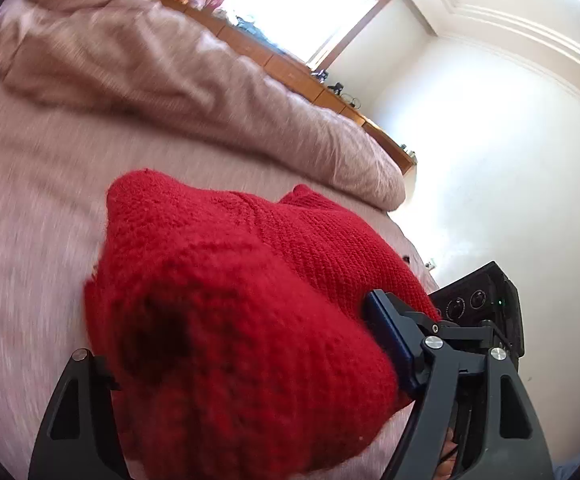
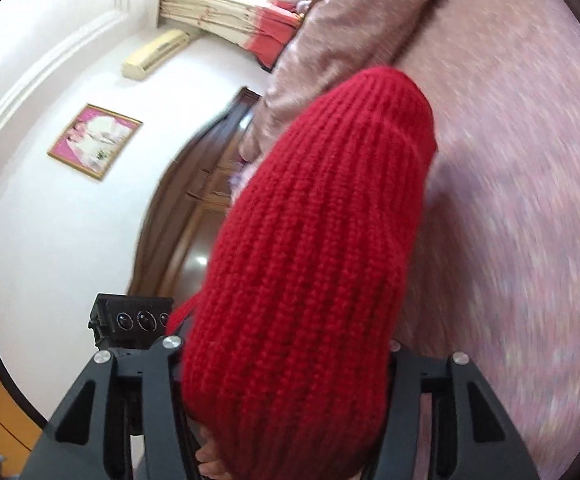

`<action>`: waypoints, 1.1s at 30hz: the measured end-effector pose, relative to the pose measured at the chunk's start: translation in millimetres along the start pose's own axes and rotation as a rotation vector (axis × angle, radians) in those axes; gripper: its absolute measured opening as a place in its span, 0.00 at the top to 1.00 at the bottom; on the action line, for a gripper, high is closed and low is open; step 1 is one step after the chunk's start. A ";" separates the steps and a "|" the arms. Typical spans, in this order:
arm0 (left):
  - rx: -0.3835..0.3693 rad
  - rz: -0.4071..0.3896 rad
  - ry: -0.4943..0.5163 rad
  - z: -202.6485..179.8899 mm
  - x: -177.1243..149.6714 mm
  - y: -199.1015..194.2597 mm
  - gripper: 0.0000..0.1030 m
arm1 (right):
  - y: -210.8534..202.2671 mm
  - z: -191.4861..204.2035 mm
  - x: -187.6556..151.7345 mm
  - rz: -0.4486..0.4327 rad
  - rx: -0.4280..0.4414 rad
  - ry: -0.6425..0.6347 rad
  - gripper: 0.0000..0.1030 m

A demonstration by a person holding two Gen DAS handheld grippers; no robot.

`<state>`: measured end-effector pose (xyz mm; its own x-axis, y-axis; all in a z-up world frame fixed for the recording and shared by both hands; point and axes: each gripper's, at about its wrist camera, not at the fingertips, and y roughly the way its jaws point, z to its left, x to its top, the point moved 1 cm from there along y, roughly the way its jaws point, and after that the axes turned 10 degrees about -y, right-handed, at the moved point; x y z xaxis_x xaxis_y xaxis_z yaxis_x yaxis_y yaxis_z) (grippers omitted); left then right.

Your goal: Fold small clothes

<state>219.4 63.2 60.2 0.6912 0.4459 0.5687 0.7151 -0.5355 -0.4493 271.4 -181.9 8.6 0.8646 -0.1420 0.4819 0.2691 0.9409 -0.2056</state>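
A red knit garment (image 1: 230, 280) hangs bunched over the pink bed sheet (image 1: 30, 200). In the left wrist view it fills the gap of my left gripper (image 1: 234, 332), and the blue pad of the right finger (image 1: 388, 336) presses into the wool; the left pad is buried in knit. In the right wrist view a ribbed part of the red knit garment (image 2: 310, 240) covers my right gripper (image 2: 282, 344), whose fingers close on it from both sides with the pads hidden. Each view shows the other gripper's black camera box close by, my right gripper (image 1: 478, 308) and my left gripper (image 2: 138, 320).
A rumpled pink duvet (image 1: 170, 72) lies along the far side of the bed. A wooden shelf (image 1: 330, 92) runs under a bright window (image 1: 298, 0). A dark wooden headboard (image 2: 194, 216) and a framed picture (image 2: 94, 140) on the white wall stand beside the bed.
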 end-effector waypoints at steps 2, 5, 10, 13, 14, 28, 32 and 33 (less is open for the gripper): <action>-0.016 -0.019 0.019 -14.0 23.9 14.8 0.29 | 0.4 1.2 27.3 -0.019 0.003 -0.027 0.46; -0.050 -0.052 0.041 -33.4 62.6 40.2 0.29 | 0.9 3.0 72.9 -0.048 0.005 -0.082 0.46; -0.047 -0.093 0.091 -61.2 113.6 90.9 0.29 | -2.1 -15.3 157.3 -0.127 0.056 -0.115 0.46; 0.017 -0.014 0.078 -52.7 109.9 143.6 0.29 | -6.6 -52.9 177.4 -0.100 0.004 -0.085 0.45; 0.038 0.035 0.054 -42.0 99.4 165.8 0.29 | -9.6 -68.7 176.1 -0.081 -0.034 -0.075 0.45; 0.081 0.162 0.028 2.7 23.2 220.3 0.25 | -33.5 -162.9 132.7 0.079 -0.291 0.107 0.39; 0.093 0.144 0.016 1.8 24.7 221.7 0.24 | -40.5 -168.3 124.8 0.074 -0.278 0.128 0.37; 0.099 0.142 0.011 1.5 24.9 221.9 0.24 | -41.1 -169.2 124.0 0.074 -0.280 0.127 0.37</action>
<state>395.4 -43.5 -26.4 0.7855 0.3622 0.5018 0.6171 -0.5195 -0.5910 439.4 -290.2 -67.3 0.9277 -0.1304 0.3499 0.2947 0.8311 -0.4716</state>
